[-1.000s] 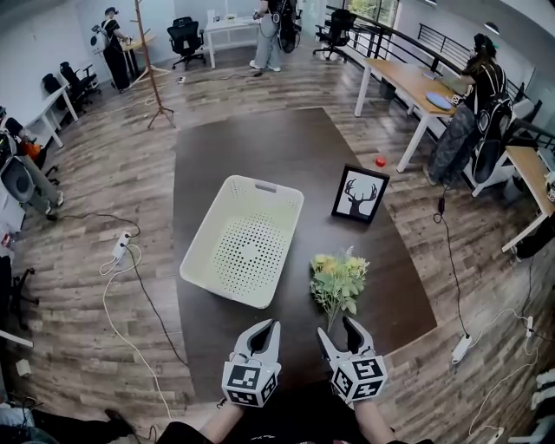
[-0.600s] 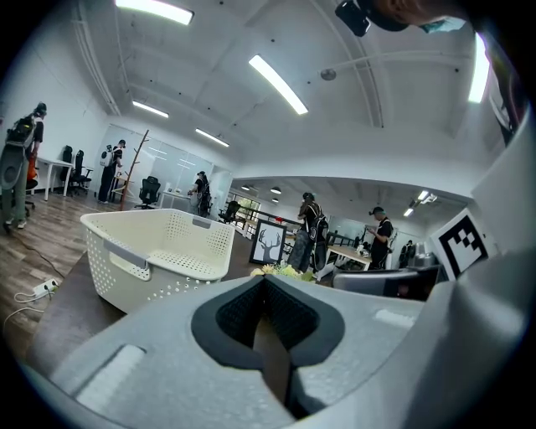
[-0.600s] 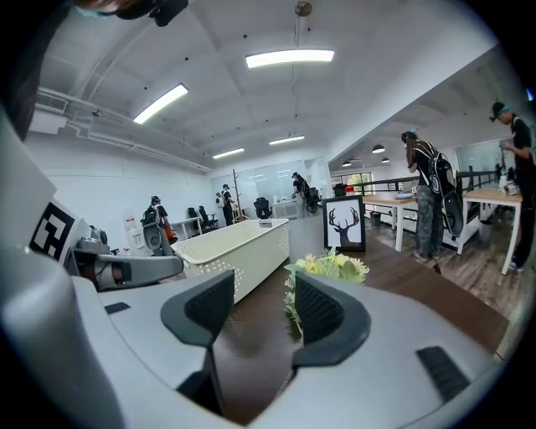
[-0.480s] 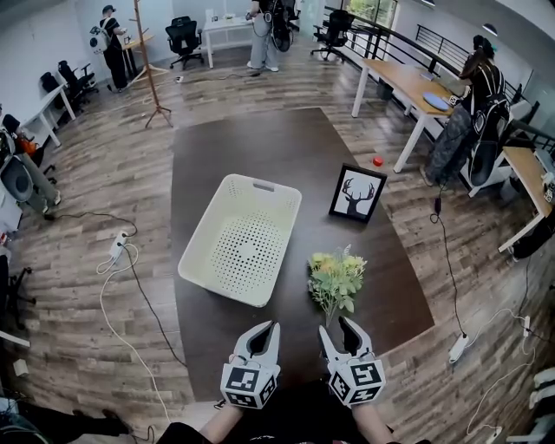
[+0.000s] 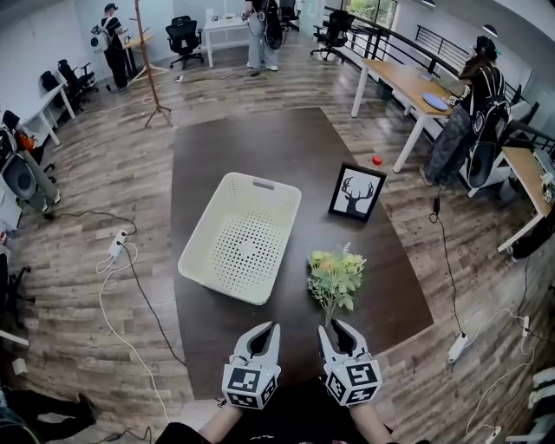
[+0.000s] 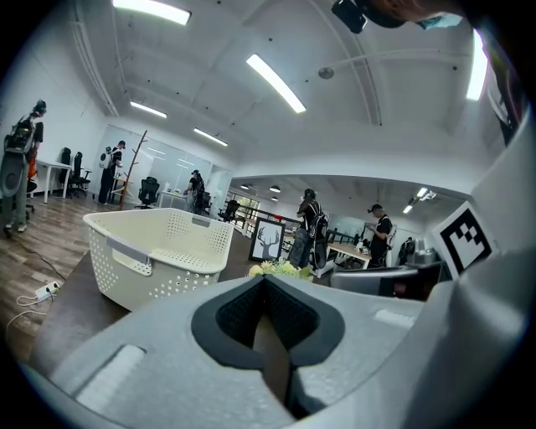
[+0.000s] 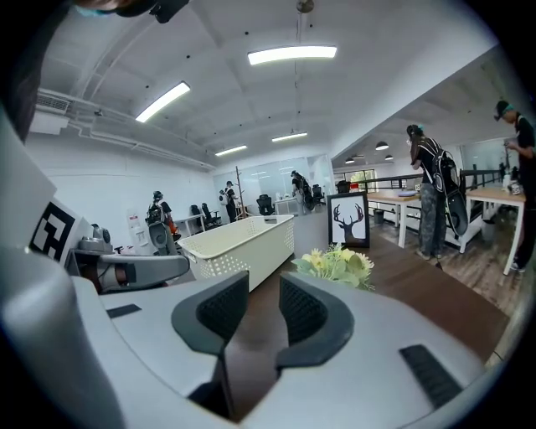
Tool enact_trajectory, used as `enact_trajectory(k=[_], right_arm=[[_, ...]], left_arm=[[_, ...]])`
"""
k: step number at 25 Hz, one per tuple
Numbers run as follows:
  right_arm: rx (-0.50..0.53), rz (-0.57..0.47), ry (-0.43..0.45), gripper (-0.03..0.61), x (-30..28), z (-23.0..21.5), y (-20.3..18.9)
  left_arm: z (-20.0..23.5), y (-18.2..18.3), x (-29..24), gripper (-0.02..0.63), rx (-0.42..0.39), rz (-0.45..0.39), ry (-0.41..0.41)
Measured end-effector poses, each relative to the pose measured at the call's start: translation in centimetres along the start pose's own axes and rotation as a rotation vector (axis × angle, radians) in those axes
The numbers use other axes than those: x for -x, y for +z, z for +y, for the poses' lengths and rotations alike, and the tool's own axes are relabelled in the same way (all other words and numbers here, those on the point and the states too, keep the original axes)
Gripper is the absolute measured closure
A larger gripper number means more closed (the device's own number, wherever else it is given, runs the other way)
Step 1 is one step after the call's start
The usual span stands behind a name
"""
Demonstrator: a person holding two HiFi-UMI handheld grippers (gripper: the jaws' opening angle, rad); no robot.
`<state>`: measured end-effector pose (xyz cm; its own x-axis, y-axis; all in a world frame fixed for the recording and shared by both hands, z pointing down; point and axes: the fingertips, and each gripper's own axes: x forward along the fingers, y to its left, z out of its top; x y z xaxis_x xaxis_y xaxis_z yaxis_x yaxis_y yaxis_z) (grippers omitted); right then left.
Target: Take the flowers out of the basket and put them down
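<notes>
Jaws of right hand-held gripper (image 5: 335, 329) just closing, half apart, nothing between; left hand-held gripper (image 5: 268, 329) pinched together, empty.

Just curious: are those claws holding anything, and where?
Nothing. The flowers lie on the table; the right gripper, jaws just closing, and the left gripper are empty.

This is an open-plan office. A wood floor (image 5: 104, 173) runs throughout, with a dark table (image 5: 286, 156) in the middle of the head view. Desks stand along the edges: a white desk (image 5: 227, 26) at the top and a long desk (image 5: 399, 82) at the upper right, where a person (image 5: 473, 113) stands. Office chairs (image 5: 185, 36) sit at the top and upper left, near a coat stand (image 5: 149, 65). A railing (image 5: 408, 43) crosses the upper right corner. A power strip (image 5: 119, 245) and its cable lie on the floor at left. Strip lights (image 7: 291, 55) line the white ceiling in the gripper views.
</notes>
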<state>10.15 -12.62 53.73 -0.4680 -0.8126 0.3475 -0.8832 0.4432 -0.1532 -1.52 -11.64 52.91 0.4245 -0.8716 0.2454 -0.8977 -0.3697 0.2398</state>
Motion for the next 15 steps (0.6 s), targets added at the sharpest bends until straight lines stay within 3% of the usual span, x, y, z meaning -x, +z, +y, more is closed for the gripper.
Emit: enact_trajectory(k=[5, 15], right_arm=[[0.023, -0.03, -0.05, 0.56, 0.7, -0.5, 0.3], [0.034, -0.027, -0.057, 0.571, 1.2, -0.2, 0.0]], left_arm=[[-0.2, -0.2, 0.3, 0.606, 0.009, 0.002, -0.001], [-0.7, -0.3, 0.7, 0.606, 0.004, 0.003, -0.014]])
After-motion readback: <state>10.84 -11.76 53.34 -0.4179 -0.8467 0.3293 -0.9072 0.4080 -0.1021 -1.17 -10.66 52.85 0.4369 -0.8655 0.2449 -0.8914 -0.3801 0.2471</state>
